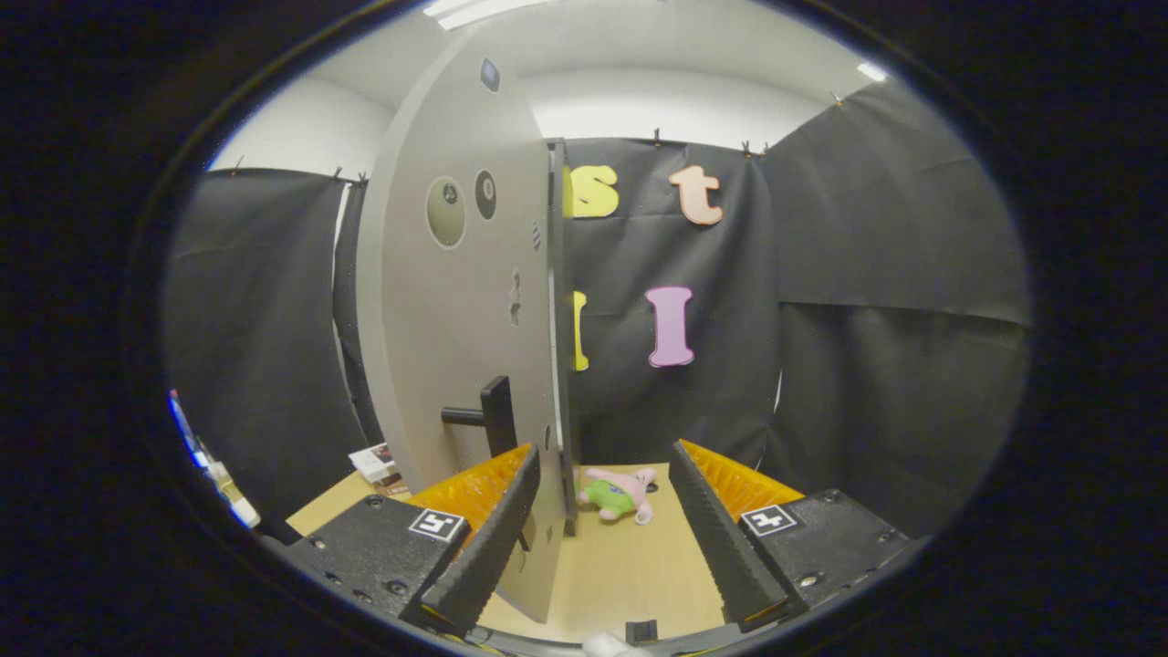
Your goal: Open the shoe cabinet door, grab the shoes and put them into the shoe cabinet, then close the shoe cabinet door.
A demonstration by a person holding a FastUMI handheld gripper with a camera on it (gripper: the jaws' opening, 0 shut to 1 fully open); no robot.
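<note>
The grey cabinet door (447,301) stands upright and nearly edge-on just ahead of me, reaching well above the fingers. A black lever handle (488,415) sticks out of its face, just above and beyond my left finger (484,547). My gripper (607,452) is open. The door's thin free edge (558,319) and lower corner come down between the fingers, close against the inner side of the left one. The right finger (721,538) stands apart from the door with bare tabletop between them. Nothing is pressed by both fingers.
A pink and green plush toy (620,493) lies on the light wooden tabletop (620,575), just beyond the fingertips and right of the door edge. Small booklets (374,461) lie on the table left of the door. Black cloth walls close in all around.
</note>
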